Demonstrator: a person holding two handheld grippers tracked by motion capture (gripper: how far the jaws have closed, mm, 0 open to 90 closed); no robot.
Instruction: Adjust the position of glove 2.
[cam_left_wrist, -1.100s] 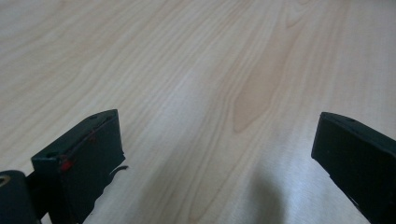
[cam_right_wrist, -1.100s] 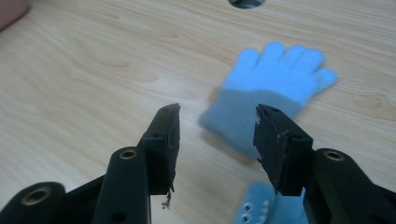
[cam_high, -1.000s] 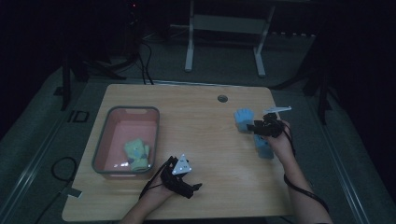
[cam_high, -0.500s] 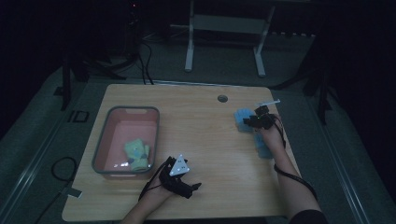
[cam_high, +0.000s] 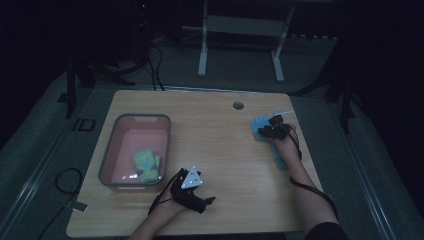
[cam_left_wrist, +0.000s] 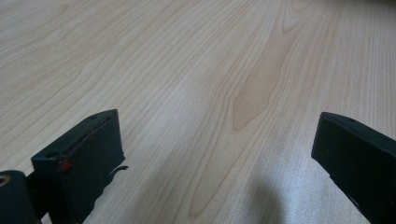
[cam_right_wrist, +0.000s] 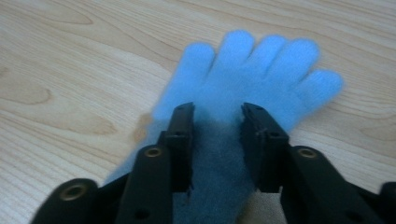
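The wooden table (cam_high: 220, 135) carries everything observed. A pink tray with a grey rim (cam_high: 111, 150) sits near the table's left edge, closer to the front than the back. Inside it, toward its front end, lies a pale yellow-green glove (cam_high: 145, 165).

The blue glove (cam_high: 260, 129) lies flat on the table close to the right edge, roughly midway between the front and back edges. In the right gripper view the blue glove (cam_right_wrist: 247, 74) has its fingers spread and pointing away from the camera.

The right gripper (cam_high: 274, 131) is lowered onto this glove. In the right gripper view, the right gripper (cam_right_wrist: 217, 116) has its two black jaws set on the palm of the glove, with a strip of the fabric between them. The jaws have just been closing and stand narrow; whether the pads already press the fabric cannot be told.

The left gripper (cam_high: 192, 192) rests on the table near the front edge, just beside the tray's front right corner. In the left gripper view, the left gripper (cam_left_wrist: 217, 154) has its jaws spread wide over bare wood, nothing between them.

A small round grommet (cam_high: 238, 105) sits in the table near the back edge.
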